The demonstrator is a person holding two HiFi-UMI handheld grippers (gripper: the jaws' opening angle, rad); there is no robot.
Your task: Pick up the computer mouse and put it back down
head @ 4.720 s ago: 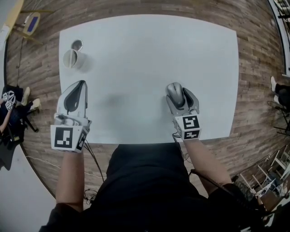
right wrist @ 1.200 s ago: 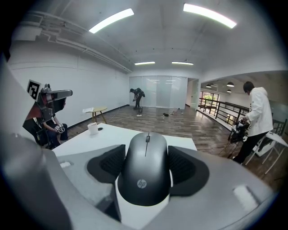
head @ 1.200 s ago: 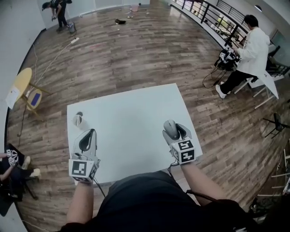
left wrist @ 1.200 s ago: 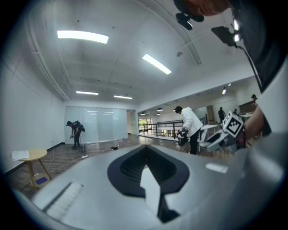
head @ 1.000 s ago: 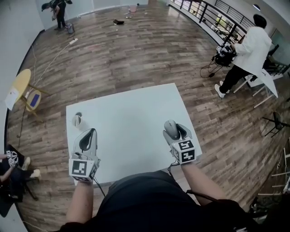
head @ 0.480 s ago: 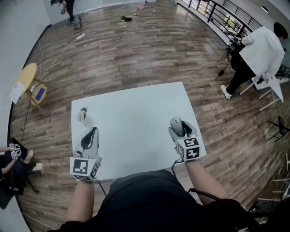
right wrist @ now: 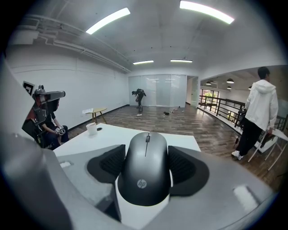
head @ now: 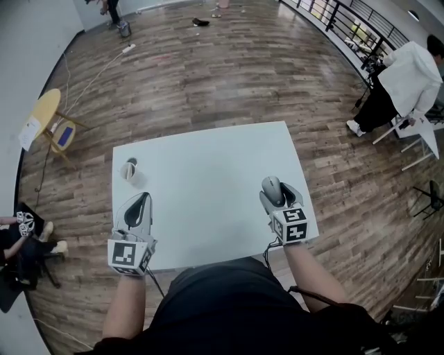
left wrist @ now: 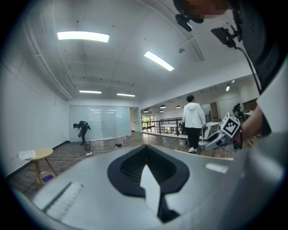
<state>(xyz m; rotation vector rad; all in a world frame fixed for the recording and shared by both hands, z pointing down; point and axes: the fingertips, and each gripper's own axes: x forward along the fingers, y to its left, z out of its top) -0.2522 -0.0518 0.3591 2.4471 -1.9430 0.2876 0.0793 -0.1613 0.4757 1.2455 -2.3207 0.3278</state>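
Right gripper point(head: 276, 193) unchanged over the last second: jaws clamp the mouse point(right wrist: 145, 173) at the table's point(head: 208, 180) 4 o'clock. Clearance from the surface unverifiable. Left gripper point(head: 139, 202), 8 o'clock, closed and empty. Set-down judged outstanding.

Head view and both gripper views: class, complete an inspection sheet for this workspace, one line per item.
Surface: white table, mostly bare.
Job's things: computer mouse, between the right gripper's jaws near the table's right edge.
Clutter: white cup and a small dark round item, far-left corner.
Grippers: right gripper closed on the mouse's sides; left gripper jaws together, nothing between.
Cables: power strip with its cable on the floor; a lead trails from the right gripper.
Surroundings: wooden floor, yellow side table, person in white, railing.
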